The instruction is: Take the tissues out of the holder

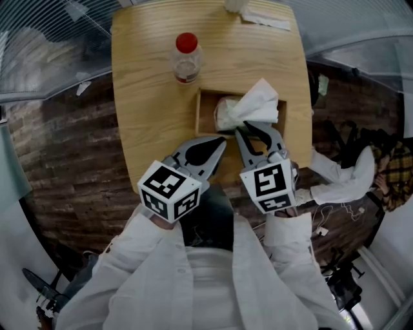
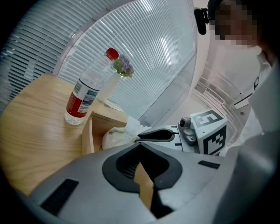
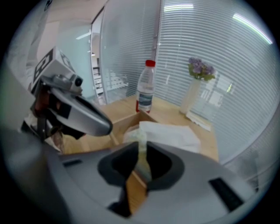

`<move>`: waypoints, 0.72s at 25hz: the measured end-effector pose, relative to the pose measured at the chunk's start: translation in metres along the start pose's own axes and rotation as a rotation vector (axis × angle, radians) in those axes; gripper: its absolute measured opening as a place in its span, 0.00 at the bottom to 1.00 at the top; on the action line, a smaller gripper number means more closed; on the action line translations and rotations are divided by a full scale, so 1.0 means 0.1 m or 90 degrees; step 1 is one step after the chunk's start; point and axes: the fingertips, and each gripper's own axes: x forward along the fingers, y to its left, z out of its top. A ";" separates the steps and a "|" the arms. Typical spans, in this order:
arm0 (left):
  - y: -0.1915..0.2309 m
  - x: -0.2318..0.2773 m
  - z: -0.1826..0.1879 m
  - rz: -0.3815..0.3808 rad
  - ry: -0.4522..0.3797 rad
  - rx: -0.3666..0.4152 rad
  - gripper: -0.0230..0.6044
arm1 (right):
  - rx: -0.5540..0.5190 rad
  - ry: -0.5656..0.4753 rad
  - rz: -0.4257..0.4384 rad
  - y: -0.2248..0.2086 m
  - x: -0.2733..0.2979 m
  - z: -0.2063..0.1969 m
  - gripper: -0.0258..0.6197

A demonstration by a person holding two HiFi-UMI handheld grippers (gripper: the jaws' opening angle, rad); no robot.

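Note:
A wooden tissue holder [image 1: 201, 111] stands open-topped on the round wooden table [image 1: 145, 122], near its front edge. A white tissue [image 1: 257, 104] rises out of it in a crumpled peak. My right gripper [image 1: 241, 129] reaches in over the holder's front wall and is shut on the tissue's lower end; in the right gripper view the tissue [image 3: 170, 133] runs as a thin strip between the closed tips of that gripper [image 3: 142, 151]. My left gripper [image 1: 223, 142] is shut and empty, just at the holder's front left. The left gripper view shows the holder [image 2: 87, 136] and tissue [image 2: 117, 136] beyond that gripper's [image 2: 140, 146] closed tips.
A clear water bottle [image 1: 186, 59] with a red cap stands just behind the holder's left corner. A white vase of purple flowers [image 3: 196, 89] and a sheet of paper [image 1: 266, 19] are at the table's far edge. Crumpled white tissues [image 1: 348, 178] lie off the table at right.

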 end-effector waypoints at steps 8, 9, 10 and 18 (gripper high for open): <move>-0.01 -0.02 0.00 -0.003 0.000 0.005 0.04 | 0.007 -0.006 -0.012 0.00 -0.03 0.00 0.06; -0.01 -0.02 0.01 -0.003 0.000 0.006 0.04 | 0.011 -0.009 -0.016 -0.01 -0.04 0.01 0.06; -0.01 -0.02 0.01 -0.004 0.001 0.008 0.04 | 0.014 -0.013 -0.019 -0.02 -0.05 0.02 0.06; -0.08 -0.05 0.12 -0.004 -0.009 0.028 0.04 | 0.040 -0.034 -0.050 -0.12 -0.19 0.12 0.06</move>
